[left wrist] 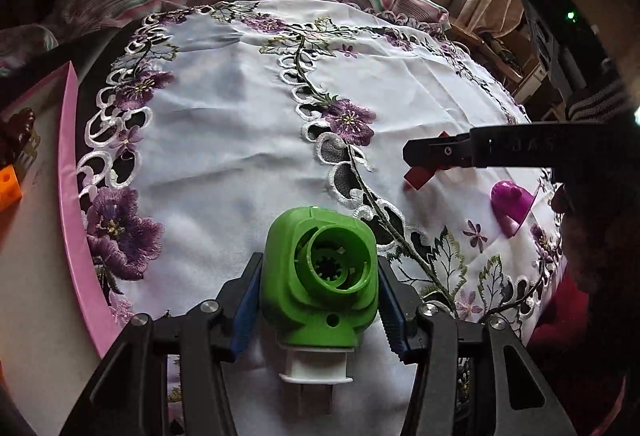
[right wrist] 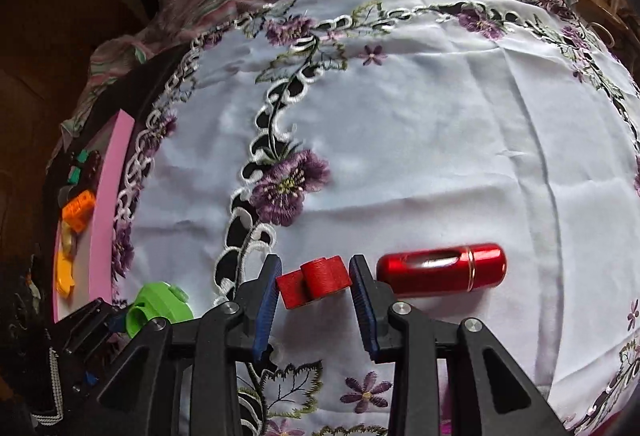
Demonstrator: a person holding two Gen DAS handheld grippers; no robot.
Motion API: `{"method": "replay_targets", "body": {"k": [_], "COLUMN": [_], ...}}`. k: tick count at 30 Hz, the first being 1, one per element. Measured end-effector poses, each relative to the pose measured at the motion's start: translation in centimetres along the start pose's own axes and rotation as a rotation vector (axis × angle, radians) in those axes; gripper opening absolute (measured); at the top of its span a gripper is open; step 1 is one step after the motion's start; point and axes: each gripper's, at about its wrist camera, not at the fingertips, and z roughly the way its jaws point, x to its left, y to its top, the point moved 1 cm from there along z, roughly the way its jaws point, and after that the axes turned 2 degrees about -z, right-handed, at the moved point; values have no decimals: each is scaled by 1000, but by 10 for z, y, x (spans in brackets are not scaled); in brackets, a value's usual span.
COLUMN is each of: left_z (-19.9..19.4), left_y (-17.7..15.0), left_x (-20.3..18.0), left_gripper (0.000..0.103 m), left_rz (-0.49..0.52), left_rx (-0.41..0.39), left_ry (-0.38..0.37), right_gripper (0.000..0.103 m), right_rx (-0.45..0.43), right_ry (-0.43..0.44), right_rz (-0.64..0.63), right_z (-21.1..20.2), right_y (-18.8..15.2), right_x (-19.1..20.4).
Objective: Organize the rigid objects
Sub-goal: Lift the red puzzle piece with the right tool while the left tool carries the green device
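At the far left stands a pink-rimmed tray [left wrist: 68,163], its raised edge keeping loose pieces together: an orange plastic block [right wrist: 78,211], a dark brown toy piece [left wrist: 18,125] and a yellow piece [right wrist: 64,276] already lie inside it, which suggests it is the collecting place for the sort.

Just right of the tray, the left gripper [left wrist: 318,300] has its jaws closed on a green plastic housing with a round socket and a white base [left wrist: 320,276]. The blue pads press its two flat flanks, likely the steadiest faces on so rounded a body.

Across the white tablecloth embroidered with purple flowers [left wrist: 224,139] covering the bench, the right gripper [right wrist: 314,292] straddles a small red plastic block with a cylindrical knob [right wrist: 314,280]. Its jaws sit narrow on either side, each pad touching or all but touching an end of the block, so I judge the grip just made; whether the block rests on the cloth is unclear.

Just right of it a glossy red metal cylinder [right wrist: 440,272] lies on its side, untouched. Farther right, in the left wrist view, a magenta plastic piece [left wrist: 512,205] waits on the cloth.
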Motion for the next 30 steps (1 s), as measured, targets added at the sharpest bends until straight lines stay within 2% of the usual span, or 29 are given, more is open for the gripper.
{"method": "replay_targets", "body": {"k": [13, 24, 30], "left_z": [1, -6, -25], "left_y": [-4, -6, -5], "left_x": [-7, -14, -13], "left_gripper": [53, 53, 53], "left_rz": [32, 61, 35], "left_rx": [-33, -54, -77], "left_ry": [48, 93, 79], "right_gripper": [35, 35, 35], "right_rx": [0, -4, 2], "right_ry": [-7, -102, -109], "right_rz": [-6, -44, -52], "right_z": [1, 4, 5], "right_y": [0, 3, 3], "right_x": [2, 0, 0]}}
